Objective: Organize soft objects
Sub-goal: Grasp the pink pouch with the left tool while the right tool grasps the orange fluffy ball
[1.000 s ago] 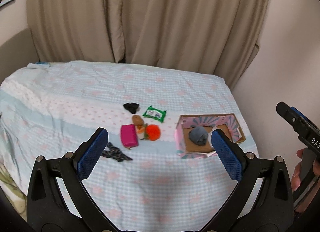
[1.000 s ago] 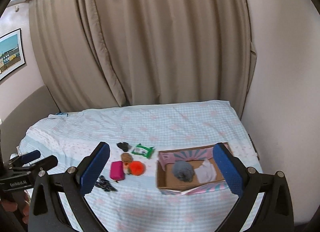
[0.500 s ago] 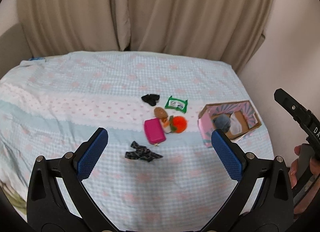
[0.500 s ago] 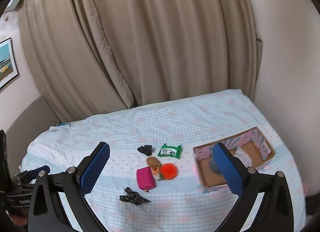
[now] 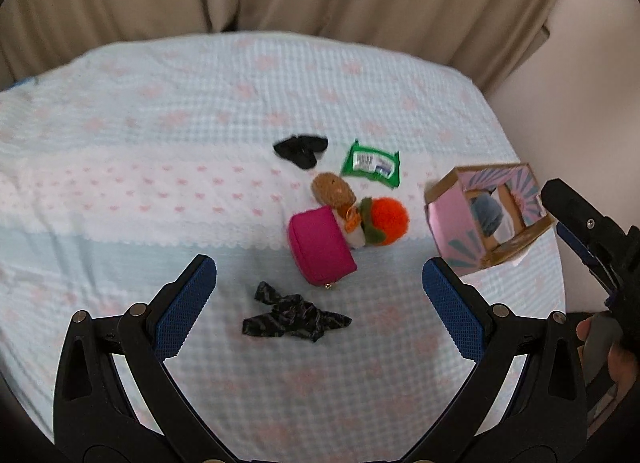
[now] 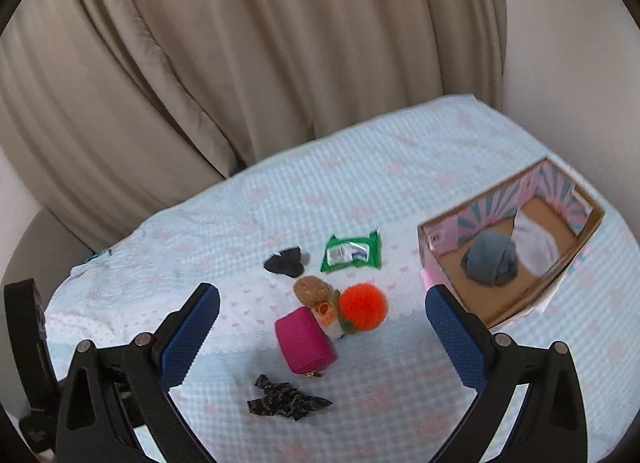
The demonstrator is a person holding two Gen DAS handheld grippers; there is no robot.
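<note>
On the bed lie a magenta pouch (image 5: pixel 321 244) (image 6: pixel 305 341), an orange pompom (image 5: pixel 387 216) (image 6: pixel 363 306), a brown plush (image 5: pixel 333 190) (image 6: pixel 311 289), a black cloth (image 5: pixel 301 150) (image 6: pixel 285 262), a dark patterned scrap (image 5: pixel 294 318) (image 6: pixel 287 402) and a green packet (image 5: pixel 371 162) (image 6: pixel 351 252). A cardboard box (image 5: pixel 447 219) (image 6: pixel 567 264) at the right holds a grey cloth (image 6: pixel 489 258) and a white cloth (image 6: pixel 534 242). My left gripper (image 5: pixel 319 302) is open above the patterned scrap. My right gripper (image 6: pixel 322 336) is open above the pouch.
The bed (image 5: pixel 160 167) has a light blue checked cover with pink bows. Beige curtains (image 6: pixel 240 55) hang behind it. A wall (image 5: pixel 592 63) stands close to the bed's right edge. The right gripper's body (image 5: pixel 592 231) shows at the left wrist view's right edge.
Both grippers have moved forward and lower toward the pile of objects, which now looks larger. Both stay open. Nothing on the bed has moved.
</note>
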